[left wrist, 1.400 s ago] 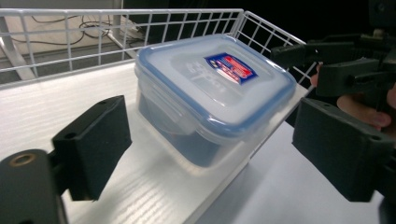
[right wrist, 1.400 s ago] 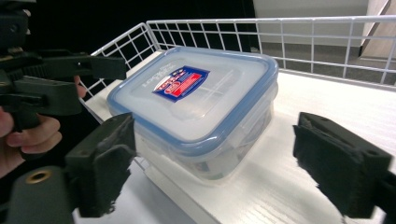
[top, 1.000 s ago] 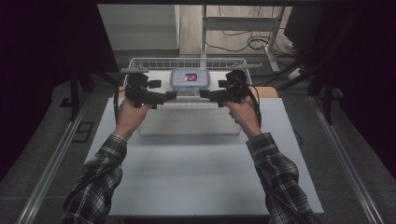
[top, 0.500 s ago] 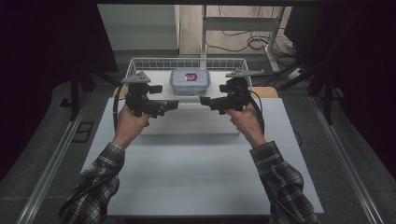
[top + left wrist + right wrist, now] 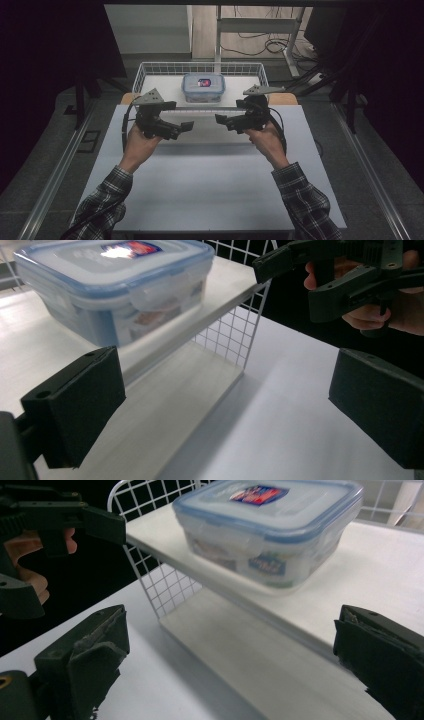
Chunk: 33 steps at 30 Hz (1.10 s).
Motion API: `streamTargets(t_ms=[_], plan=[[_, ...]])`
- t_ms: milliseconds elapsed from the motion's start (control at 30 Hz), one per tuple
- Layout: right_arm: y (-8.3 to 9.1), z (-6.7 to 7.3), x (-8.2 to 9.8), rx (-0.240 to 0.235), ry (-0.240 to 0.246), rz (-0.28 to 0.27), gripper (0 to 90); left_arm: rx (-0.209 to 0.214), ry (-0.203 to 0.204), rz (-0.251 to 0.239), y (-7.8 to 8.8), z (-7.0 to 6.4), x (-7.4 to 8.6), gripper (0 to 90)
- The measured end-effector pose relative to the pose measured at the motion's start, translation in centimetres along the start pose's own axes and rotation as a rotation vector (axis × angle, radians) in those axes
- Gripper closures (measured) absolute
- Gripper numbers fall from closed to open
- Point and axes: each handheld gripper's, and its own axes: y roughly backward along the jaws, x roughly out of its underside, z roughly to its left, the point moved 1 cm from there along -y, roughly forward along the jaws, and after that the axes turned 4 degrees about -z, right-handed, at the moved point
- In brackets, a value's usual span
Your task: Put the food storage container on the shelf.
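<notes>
While both hands hover above the far half of the bench (image 5: 210, 190), the left gripper (image 5: 186, 126) and the right gripper (image 5: 219, 119) point inward at each other, tips near but apart, each with its jaws spread wide and nothing between them. The clear food container (image 5: 203, 87) with a blue-rimmed lid and a red-and-blue label sits on a white shelf board inside the wire basket (image 5: 145, 75) at the bench's far edge, roughly midway along it, beyond both grippers and touched by neither. In the left gripper view the container (image 5: 115, 285) lies up and to the left of the jaws; in the right gripper view it (image 5: 270, 530) stands ahead, between them but farther off.
</notes>
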Motion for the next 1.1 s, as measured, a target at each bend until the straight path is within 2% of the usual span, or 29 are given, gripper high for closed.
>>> streamTargets(t_ms=[200, 733, 1100], plan=[[0.1, 0.6, 1.3, -0.003, 0.035, 0.017, 0.6, -0.009, -0.016, 0.023, 0.0, -1.0, 1.0, 1.4], [1.1, 1.9, 4.1, 0.011, 0.072, 0.016, 0.0, -0.026, -0.039, 0.058, 0.3, -3.0, 4.3, 0.0], [1.2, 2.7, 6.3, 0.025, 0.092, 0.025, 0.0, -0.041, -0.016, 0.053, 0.7, -3.8, 6.9, 0.1]])
